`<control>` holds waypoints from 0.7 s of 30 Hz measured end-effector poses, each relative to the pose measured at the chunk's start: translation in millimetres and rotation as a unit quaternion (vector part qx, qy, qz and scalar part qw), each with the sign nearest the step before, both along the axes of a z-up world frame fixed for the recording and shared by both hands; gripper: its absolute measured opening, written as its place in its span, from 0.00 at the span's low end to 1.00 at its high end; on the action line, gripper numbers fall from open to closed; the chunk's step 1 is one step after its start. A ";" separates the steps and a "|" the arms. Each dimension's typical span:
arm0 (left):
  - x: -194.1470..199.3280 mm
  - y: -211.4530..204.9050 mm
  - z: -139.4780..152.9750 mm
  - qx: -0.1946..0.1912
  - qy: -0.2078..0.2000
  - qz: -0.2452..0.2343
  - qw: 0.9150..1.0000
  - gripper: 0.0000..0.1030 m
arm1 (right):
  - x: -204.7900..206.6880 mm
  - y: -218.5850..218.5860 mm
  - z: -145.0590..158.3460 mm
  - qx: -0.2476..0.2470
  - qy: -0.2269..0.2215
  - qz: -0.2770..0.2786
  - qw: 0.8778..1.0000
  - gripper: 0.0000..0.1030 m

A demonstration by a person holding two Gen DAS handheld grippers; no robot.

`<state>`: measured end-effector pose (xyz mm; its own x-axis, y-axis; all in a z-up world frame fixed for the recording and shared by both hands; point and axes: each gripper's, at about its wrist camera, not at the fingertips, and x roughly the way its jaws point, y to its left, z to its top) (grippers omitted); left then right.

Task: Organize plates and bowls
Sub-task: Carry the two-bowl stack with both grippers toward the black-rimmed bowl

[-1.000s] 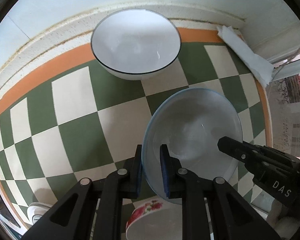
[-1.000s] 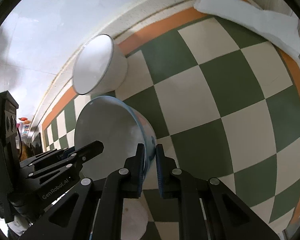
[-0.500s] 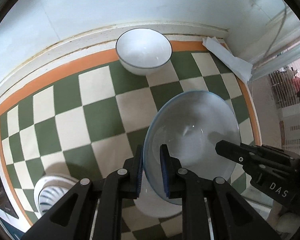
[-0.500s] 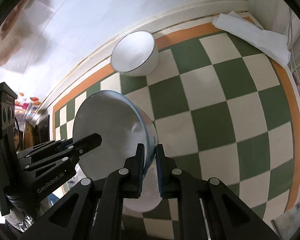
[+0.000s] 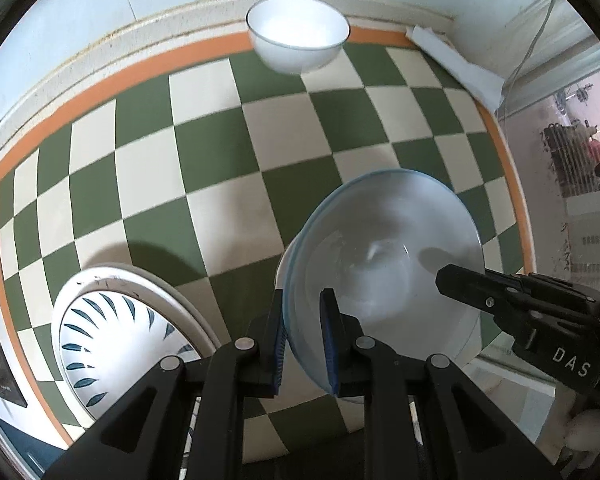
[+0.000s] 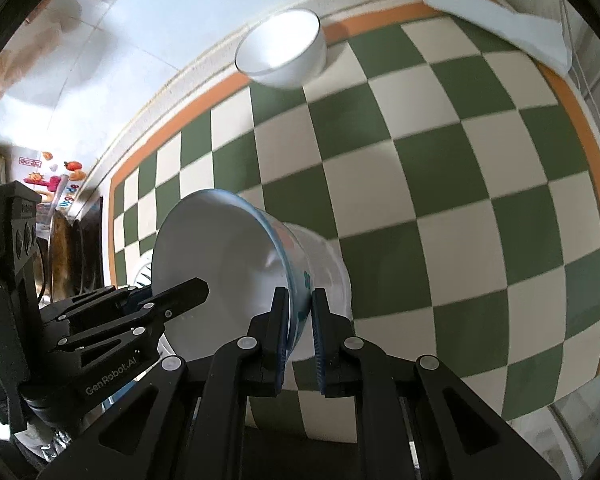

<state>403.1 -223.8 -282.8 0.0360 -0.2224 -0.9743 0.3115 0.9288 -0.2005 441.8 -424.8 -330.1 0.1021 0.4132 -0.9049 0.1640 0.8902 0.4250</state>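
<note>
Both tongs pinch opposite rims of the blue-edged bowl, held tilted above the checkered desk, lower right of frame: left tongs, right tongs. Glazed, rigid, probably slippery and breakable; rim grips suit it.

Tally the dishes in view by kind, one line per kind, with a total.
Bowls: 2, the blue-rimmed bowl held by both grippers, left gripper and right gripper, and the white bowl by the wall.
Plates: 1, the leaf-patterned plate.
Total: 3
</note>
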 end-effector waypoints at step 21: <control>3.3 -8.1 -37.5 0.049 0.040 -0.022 0.998 0.14 | 1.1 6.1 -31.5 -0.015 0.029 0.005 0.999 0.13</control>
<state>406.4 -231.9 -320.4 -0.0508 -0.1259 -0.9907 0.3396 0.9308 -0.1357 442.9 -418.7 -361.6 0.0451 0.3872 -0.9209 0.1784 0.9039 0.3888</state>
